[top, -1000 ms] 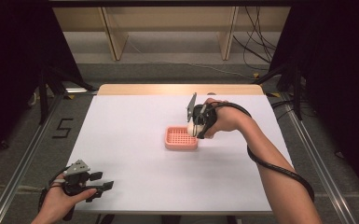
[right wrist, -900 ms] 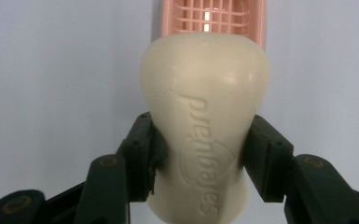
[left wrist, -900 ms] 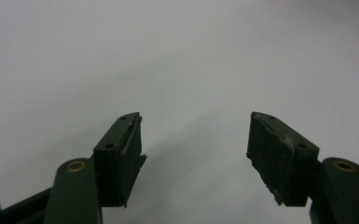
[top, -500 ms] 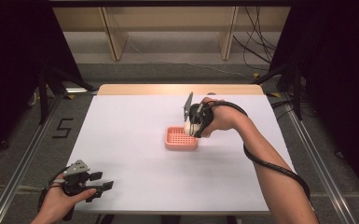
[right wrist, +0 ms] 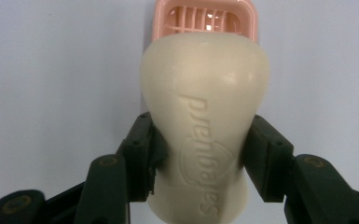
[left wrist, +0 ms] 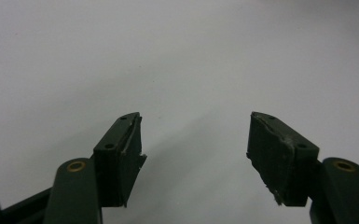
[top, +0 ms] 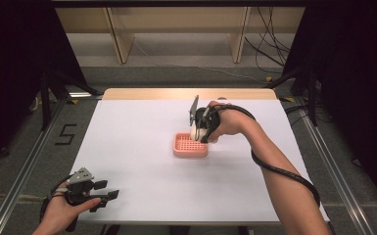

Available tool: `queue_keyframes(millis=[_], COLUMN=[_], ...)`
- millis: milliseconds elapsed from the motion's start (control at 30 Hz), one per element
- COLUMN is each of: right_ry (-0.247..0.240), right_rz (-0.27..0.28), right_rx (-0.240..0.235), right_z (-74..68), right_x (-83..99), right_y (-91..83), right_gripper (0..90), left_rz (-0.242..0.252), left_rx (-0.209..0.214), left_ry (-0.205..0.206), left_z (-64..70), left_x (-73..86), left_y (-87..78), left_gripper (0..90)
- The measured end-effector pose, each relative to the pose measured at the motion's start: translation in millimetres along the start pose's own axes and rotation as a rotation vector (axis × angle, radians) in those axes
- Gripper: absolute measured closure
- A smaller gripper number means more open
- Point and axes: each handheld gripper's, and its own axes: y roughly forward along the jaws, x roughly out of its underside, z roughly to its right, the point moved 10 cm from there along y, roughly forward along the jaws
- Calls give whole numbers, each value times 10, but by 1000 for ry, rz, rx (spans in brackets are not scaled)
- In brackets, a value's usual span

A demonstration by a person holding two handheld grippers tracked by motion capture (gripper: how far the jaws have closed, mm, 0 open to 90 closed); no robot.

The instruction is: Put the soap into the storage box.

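— Soap (right wrist: 205,135) sits clamped at its waist between the right gripper (right wrist: 200,154) jaws, long axis running out along them, straight toward the pink dish (right wrist: 204,21) beyond its far end.

— So the dish lies dead ahead?

— Yes. From the high view, that gripper (top: 200,128) hangs over the dish's (top: 190,146) right rim, soap not yet down.

— And the left gripper (left wrist: 193,154)?

— Jaws wide apart, empty, over bare white table (left wrist: 177,56), well apart at the near left corner (top: 95,193).

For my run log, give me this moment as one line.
right tool: shut on soap bar, above pink soap dish | left tool: open, holding nothing, near table corner | soap not yet in dish
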Motion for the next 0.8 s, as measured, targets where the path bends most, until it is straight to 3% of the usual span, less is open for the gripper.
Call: queue_keyframes(millis=[67,100,200,300,333,367,567,600,800], right_ry=[-10,8,-28,-3,-38,1,7,-13,10], right_rz=[-8,-9,-8,-8,2,-6,-5,-12,-7], right_rx=[13,7,8,9,14,6,2,6,6], right_z=[30,26,62,52,82,58,71,93,84], right_x=[4,-13,-32,-48,-64,-58,-90,-86,-123], right_y=[4,9,23,36,49,46,82,86,111], right_gripper=[506,505,506,505,505,506,505,505,505], left_rz=[0,-11,1,1,1,1,4,1,5], left_rx=[0,-1,-1,-1,-1,0,-1,-1,3], left_ry=[0,13,1,1,1,1,-2,1,-2], left_z=[1,-11,-2,-1,-1,-1,2,-2,5], left_x=[0,10,1,2,1,2,-1,2,-1], left_y=[-1,-10,-3,-3,-3,-3,-3,-6,-3], left_gripper=[348,348,348,348,348,348,348,348,348])
